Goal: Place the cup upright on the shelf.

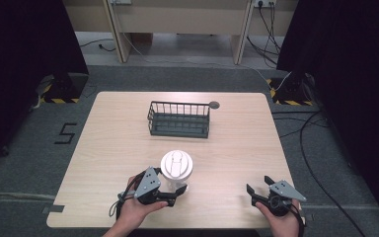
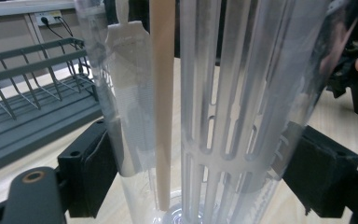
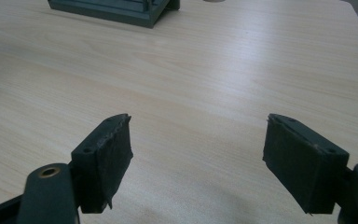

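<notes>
Standing near the bench's (image 1: 103, 148) front edge, a clear lidded cup (image 1: 176, 165) is clamped low between the left tool's (image 1: 177, 191) jaws; its base is hidden from above, its rim cut off up close. The right tool (image 1: 257, 190) is held wide, empty. A wire basket (image 1: 179, 119) is set behind.

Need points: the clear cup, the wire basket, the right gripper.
clear cup (image 1: 176, 164): high view, on its white lid.
wire basket (image 1: 179, 129): high view, on its near wall.
right gripper (image 3: 198, 163): right gripper view, midway between its open fingertips.
</notes>
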Motion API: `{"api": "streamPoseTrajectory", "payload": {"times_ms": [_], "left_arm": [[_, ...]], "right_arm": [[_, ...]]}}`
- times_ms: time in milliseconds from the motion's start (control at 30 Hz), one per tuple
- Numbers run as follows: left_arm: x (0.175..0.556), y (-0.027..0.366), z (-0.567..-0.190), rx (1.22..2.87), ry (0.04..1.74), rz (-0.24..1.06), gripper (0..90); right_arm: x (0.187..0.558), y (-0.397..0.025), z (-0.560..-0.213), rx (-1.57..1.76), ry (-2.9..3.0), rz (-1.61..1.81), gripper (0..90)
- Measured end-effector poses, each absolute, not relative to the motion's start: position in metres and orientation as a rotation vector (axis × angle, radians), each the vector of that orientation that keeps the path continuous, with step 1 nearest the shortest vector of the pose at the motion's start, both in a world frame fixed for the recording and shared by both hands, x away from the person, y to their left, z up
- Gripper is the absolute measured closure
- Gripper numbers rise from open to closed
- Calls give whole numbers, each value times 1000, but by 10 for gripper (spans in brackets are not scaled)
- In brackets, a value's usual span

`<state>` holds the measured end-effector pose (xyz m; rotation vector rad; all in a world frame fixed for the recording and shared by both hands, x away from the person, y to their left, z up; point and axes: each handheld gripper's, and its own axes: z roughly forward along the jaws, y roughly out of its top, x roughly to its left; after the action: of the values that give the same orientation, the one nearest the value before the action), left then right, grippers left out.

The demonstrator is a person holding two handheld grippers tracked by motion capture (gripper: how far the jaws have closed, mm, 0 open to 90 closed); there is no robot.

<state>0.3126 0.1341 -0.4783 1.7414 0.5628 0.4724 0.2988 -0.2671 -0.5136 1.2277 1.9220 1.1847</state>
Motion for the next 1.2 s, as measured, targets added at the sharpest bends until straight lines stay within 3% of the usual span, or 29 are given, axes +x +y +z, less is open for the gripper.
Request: {"api": "streamPoseTrajectory", "payload": {"times_ms": [1200], "left_arm": [[354,139,-448,1706,637,544,176]], "right_arm": [[299,-268,-514,1237,1923,1191,242]]}}
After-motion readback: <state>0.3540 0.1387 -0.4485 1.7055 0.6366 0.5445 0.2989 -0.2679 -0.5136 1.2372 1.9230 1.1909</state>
